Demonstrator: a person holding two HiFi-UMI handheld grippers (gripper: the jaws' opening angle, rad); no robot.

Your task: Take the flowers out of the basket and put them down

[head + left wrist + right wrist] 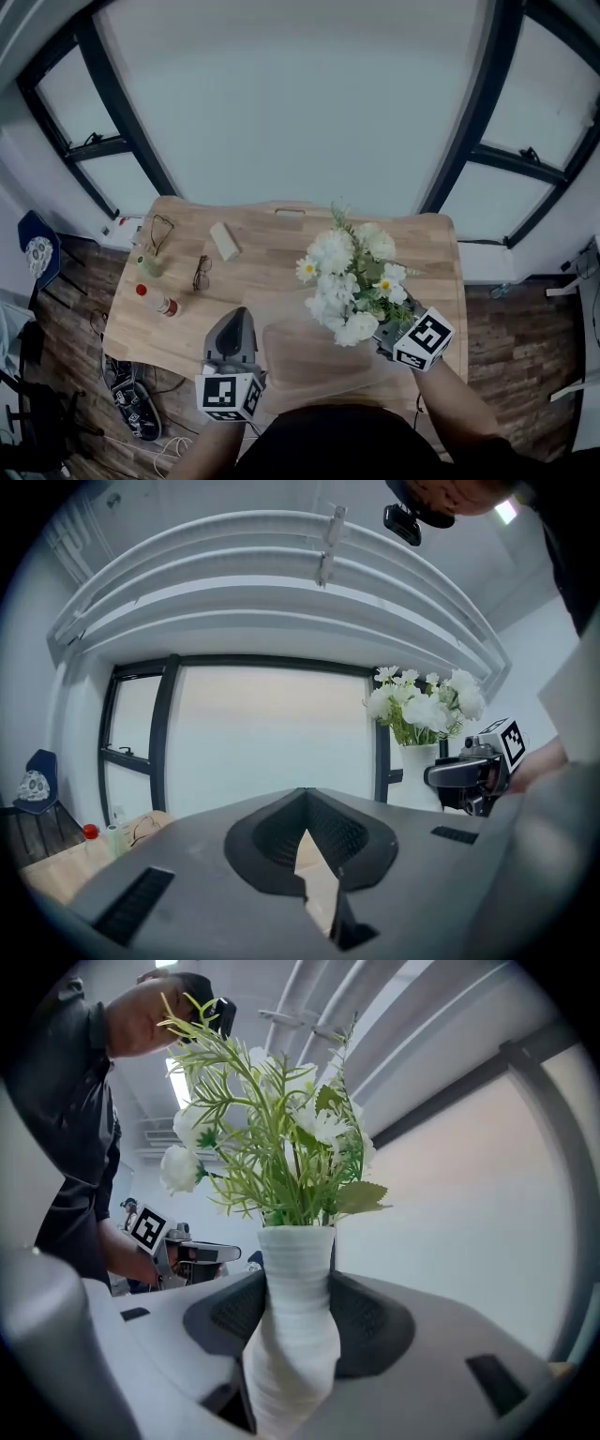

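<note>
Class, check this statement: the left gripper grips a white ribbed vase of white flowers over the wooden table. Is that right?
Not quite: it is the right gripper that grips the white ribbed vase of white flowers over the wooden table. The right gripper view shows its jaws pressed on the vase. The left gripper has nothing between its jaws.

The flowers (349, 281) are showing white petals, yellow centres on a few blooms and green leaves, above a plain white ribbed vase (292, 1344). The left gripper (235, 317) and right gripper (294, 1288) are both showing grey shells, black textured jaws and black-and-white square markers. Left of the flowers, a red-capped bottle (159, 300) is lying on the pale wood-grain surface (272, 253).
</note>
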